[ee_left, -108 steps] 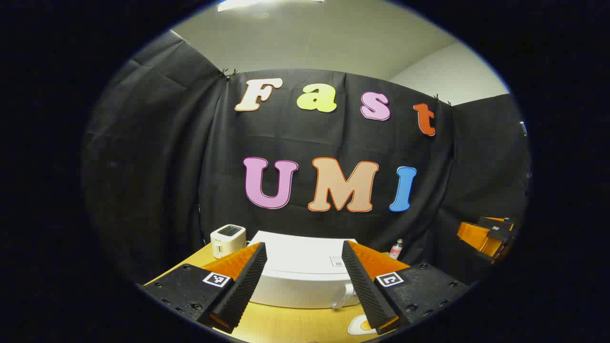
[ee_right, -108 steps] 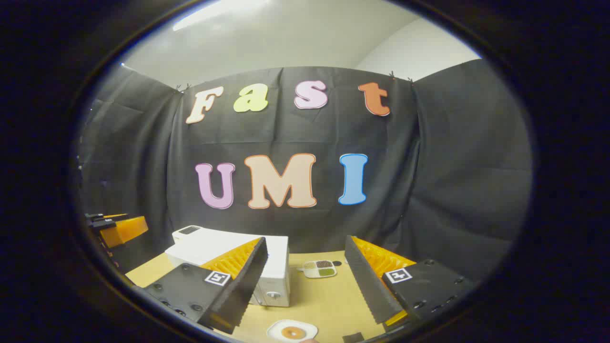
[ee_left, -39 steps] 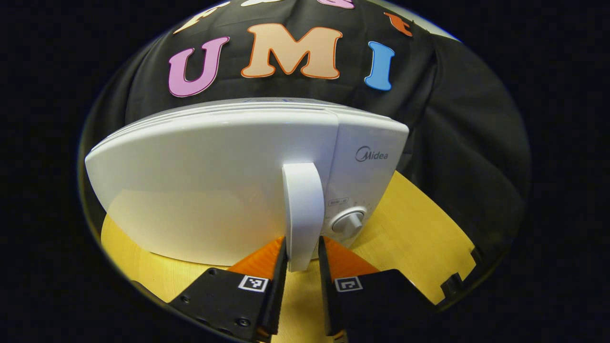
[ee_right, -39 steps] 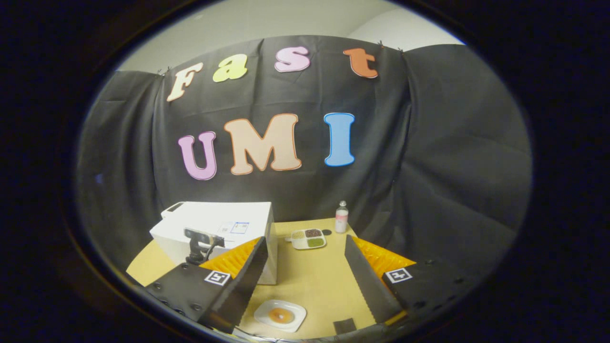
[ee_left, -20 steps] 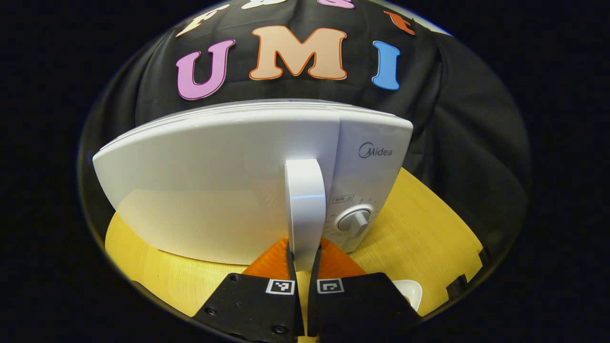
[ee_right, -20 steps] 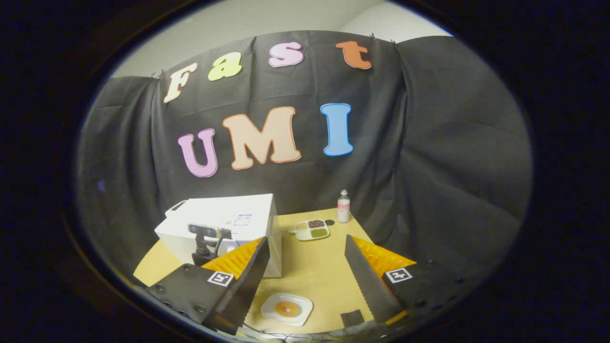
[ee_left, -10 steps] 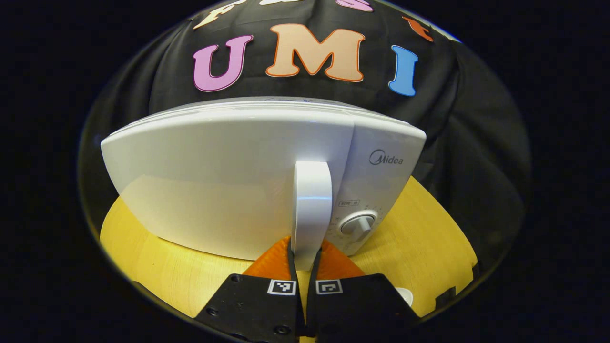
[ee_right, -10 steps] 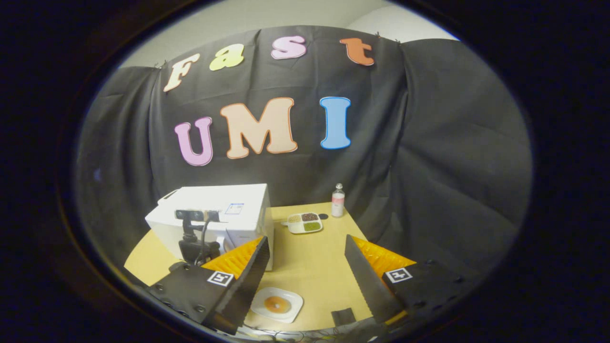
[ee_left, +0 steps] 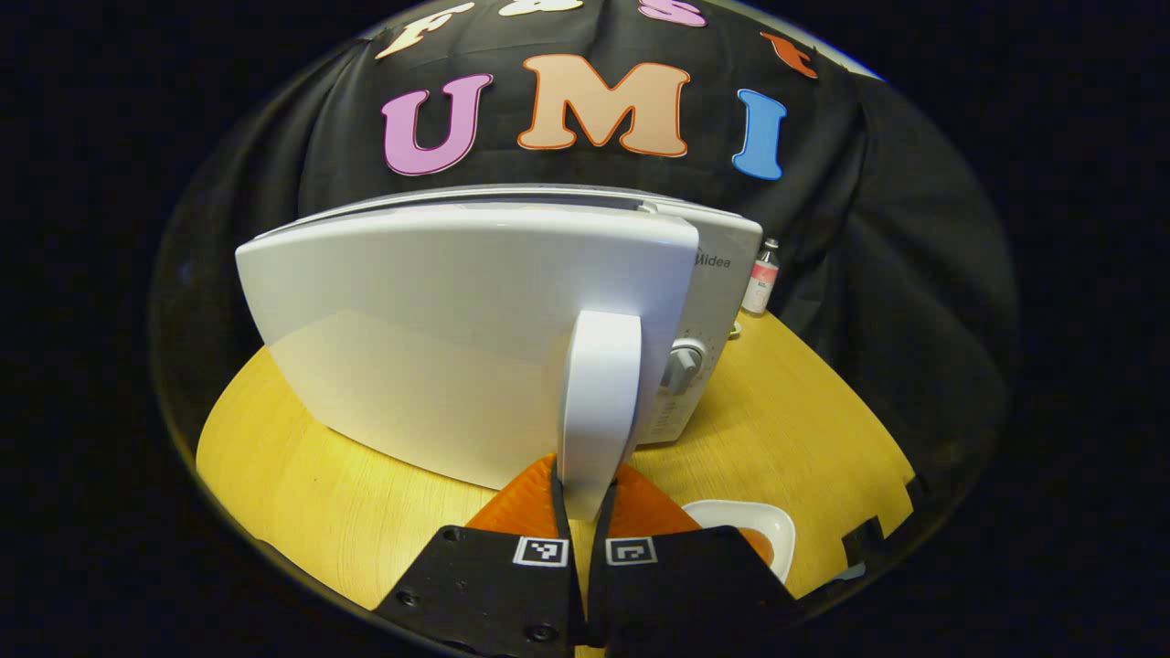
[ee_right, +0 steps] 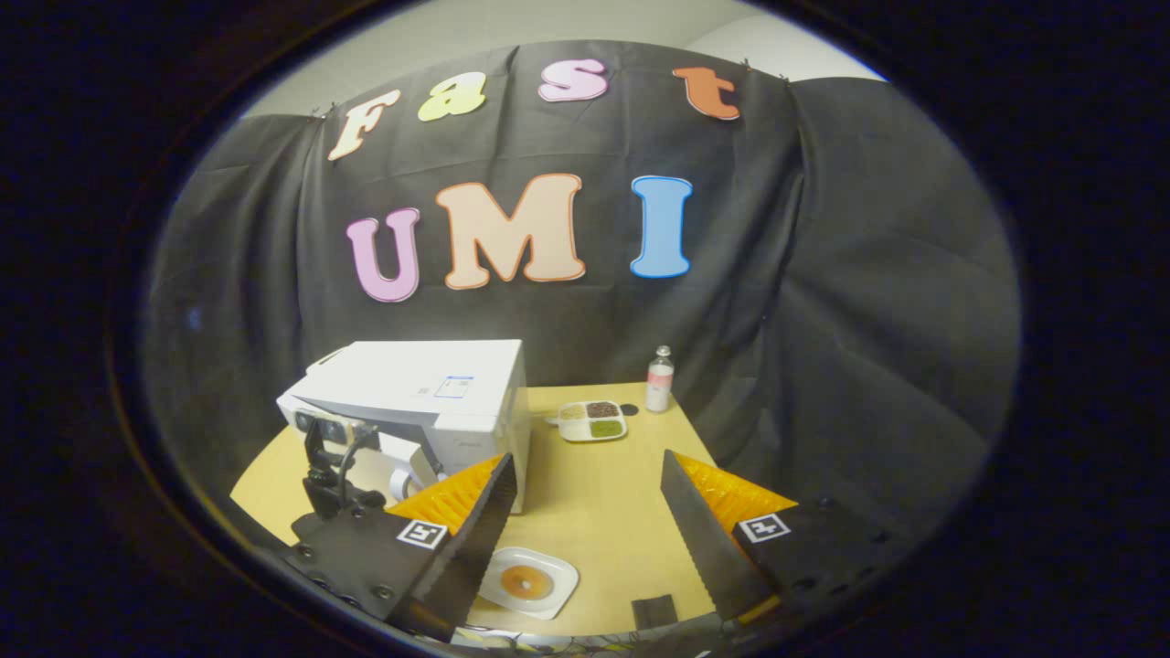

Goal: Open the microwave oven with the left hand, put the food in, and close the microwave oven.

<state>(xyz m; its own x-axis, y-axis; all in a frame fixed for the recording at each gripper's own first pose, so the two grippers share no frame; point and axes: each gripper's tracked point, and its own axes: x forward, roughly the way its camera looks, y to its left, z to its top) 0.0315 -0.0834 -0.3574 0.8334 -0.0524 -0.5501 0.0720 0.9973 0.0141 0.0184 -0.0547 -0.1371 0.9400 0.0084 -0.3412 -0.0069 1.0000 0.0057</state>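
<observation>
Fingers [ee_left: 556,512] clamped on door handle [ee_left: 599,402]

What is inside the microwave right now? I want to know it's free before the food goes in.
Cannot tell: the microwave door is only partly open and covers the cavity. The food plate sits on the table.

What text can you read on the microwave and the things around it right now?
"idea": brand mark on the microwave control panel; its first letter is hidden behind the door.
Sticker on the microwave's top: too small to read.
Markings around the dial: too small to read.
Bottle label: blurred.
</observation>
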